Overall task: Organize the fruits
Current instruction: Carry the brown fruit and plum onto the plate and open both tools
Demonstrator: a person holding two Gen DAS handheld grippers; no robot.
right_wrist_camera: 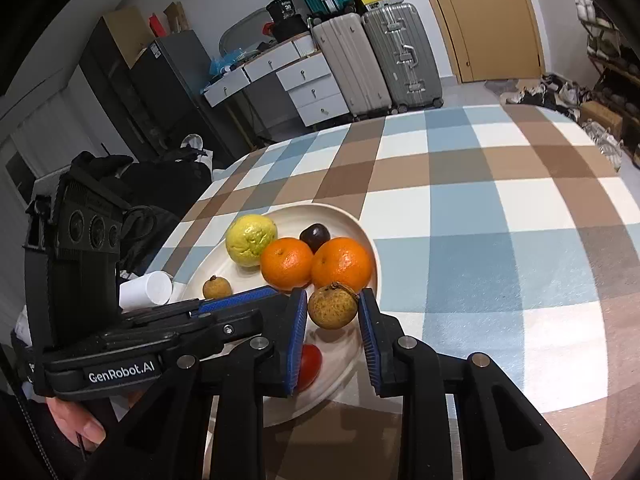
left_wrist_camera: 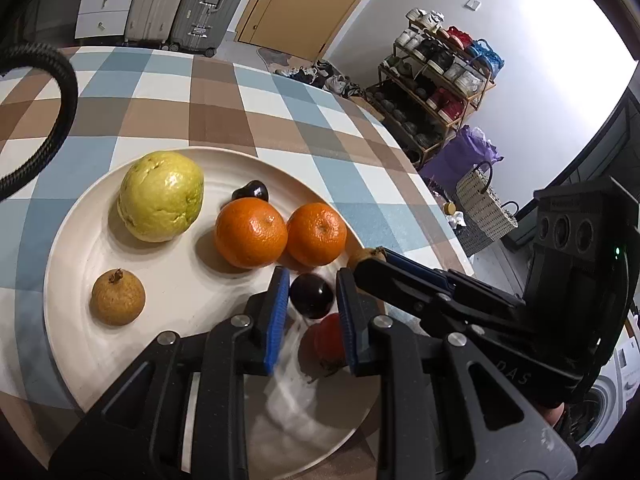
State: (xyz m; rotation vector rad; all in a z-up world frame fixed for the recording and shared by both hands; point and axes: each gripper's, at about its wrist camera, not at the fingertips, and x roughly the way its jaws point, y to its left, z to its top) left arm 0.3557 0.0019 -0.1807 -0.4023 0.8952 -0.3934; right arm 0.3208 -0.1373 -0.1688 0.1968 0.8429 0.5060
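Note:
A cream plate [left_wrist_camera: 180, 280] on the checked tablecloth holds a yellow-green guava [left_wrist_camera: 160, 196], two oranges [left_wrist_camera: 251, 232] [left_wrist_camera: 316, 234], a dark fruit [left_wrist_camera: 251, 191], a small brown fruit [left_wrist_camera: 117, 298] and a red fruit [left_wrist_camera: 330, 340]. My left gripper [left_wrist_camera: 313, 292] is shut on a second dark purple fruit [left_wrist_camera: 312, 295] low over the plate's near side. My right gripper [right_wrist_camera: 333, 302] is shut on a larger brown fruit [right_wrist_camera: 332, 306] above the plate's rim [right_wrist_camera: 340, 216], just in front of the oranges [right_wrist_camera: 342, 264]. Both grippers sit side by side, almost touching.
A white cylinder [right_wrist_camera: 148, 288] lies beside the plate near the table's left edge. A black braided cable [left_wrist_camera: 60, 100] loops over the table's far left. The checked tablecloth [right_wrist_camera: 500, 220] stretches far and right of the plate. A hand [right_wrist_camera: 76, 420] holds the left gripper.

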